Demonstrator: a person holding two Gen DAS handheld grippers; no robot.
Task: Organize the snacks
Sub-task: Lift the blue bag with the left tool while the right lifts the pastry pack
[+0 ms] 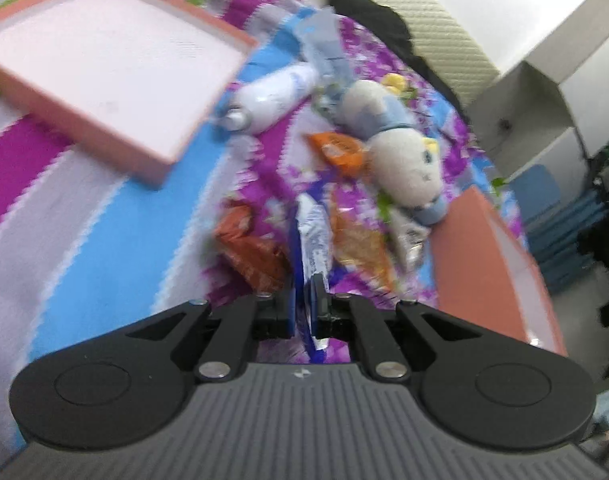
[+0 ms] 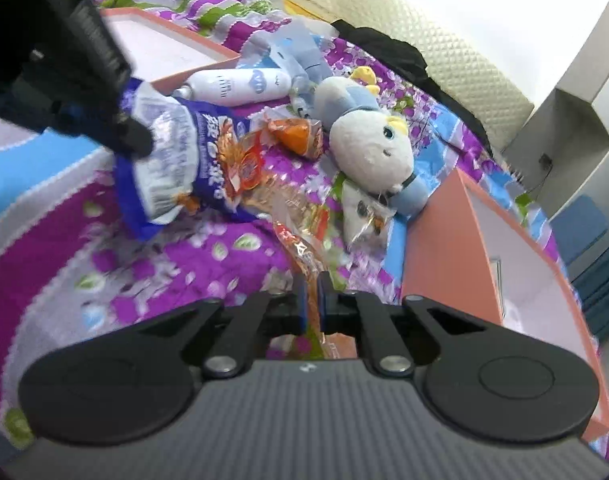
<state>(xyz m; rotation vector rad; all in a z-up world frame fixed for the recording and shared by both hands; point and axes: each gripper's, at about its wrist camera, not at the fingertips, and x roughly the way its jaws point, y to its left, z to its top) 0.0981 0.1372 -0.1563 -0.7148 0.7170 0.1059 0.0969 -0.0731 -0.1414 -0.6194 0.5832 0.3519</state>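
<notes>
My left gripper (image 1: 306, 300) is shut on the edge of a blue-and-white snack bag (image 1: 313, 236), which hangs lifted above the bedspread. In the right wrist view that same left gripper (image 2: 134, 140) comes in from the upper left, with the blue-and-white bag (image 2: 184, 160) dangling from it. My right gripper (image 2: 312, 296) is shut on the end of a clear orange snack packet (image 2: 300, 236), also seen as the orange packet (image 1: 360, 244). An orange wrapped snack (image 2: 296, 134) and a small clear packet (image 2: 360, 212) lie by the plush toy. A red-orange packet (image 1: 248, 248) lies on the bedspread.
A shallow pink box (image 1: 104, 60) lies at the upper left and a second pink box (image 2: 444, 240) at the right. Between them lie a white plush toy (image 2: 368, 148) and a white bottle (image 2: 240, 84) on the patterned bedspread (image 2: 124, 280). A padded headboard (image 2: 444, 52) is behind.
</notes>
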